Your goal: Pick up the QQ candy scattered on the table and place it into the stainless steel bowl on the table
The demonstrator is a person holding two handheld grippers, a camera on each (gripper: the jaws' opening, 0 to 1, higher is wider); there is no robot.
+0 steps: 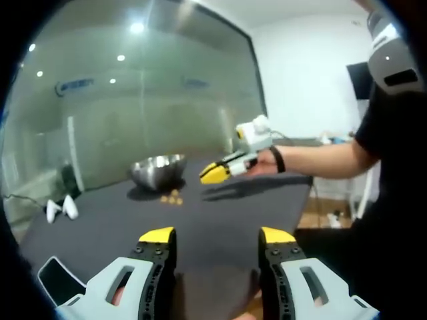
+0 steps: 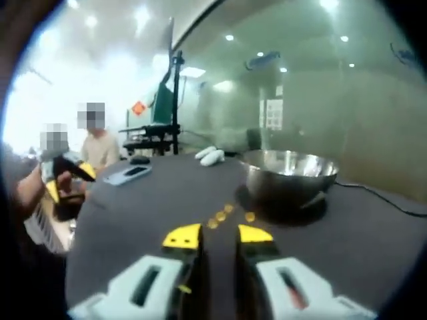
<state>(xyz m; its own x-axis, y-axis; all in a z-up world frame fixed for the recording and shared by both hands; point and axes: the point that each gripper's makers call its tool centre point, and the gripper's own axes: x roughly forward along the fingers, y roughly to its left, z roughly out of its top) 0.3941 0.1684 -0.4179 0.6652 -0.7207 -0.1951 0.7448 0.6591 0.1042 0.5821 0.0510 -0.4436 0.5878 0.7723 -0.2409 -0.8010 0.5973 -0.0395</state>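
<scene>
Several small orange-yellow QQ candies (image 1: pixel 172 197) lie together on the dark table (image 1: pixel 220 213), just in front of the stainless steel bowl (image 1: pixel 158 170). My left gripper (image 1: pixel 217 237) is low near the table's edge, wide open and holding nothing. A person's hand holds my right gripper (image 1: pixel 217 173) out over the table to the right of the bowl. In the right gripper view, my right gripper (image 2: pixel 219 235) is narrowly open with nothing between its tips. It hovers just short of the candies (image 2: pixel 221 216), and the bowl (image 2: pixel 290 175) is beyond them to the right. The left gripper (image 2: pixel 63 175) is at the far left.
Two white objects (image 1: pixel 60 209) and a phone (image 1: pixel 57 280) lie on the table's left side; the phone (image 2: pixel 130 175) and the white objects (image 2: pixel 212 157) are also seen beyond the candies. A glass wall runs behind the table. People sit at the far left (image 2: pixel 100 147).
</scene>
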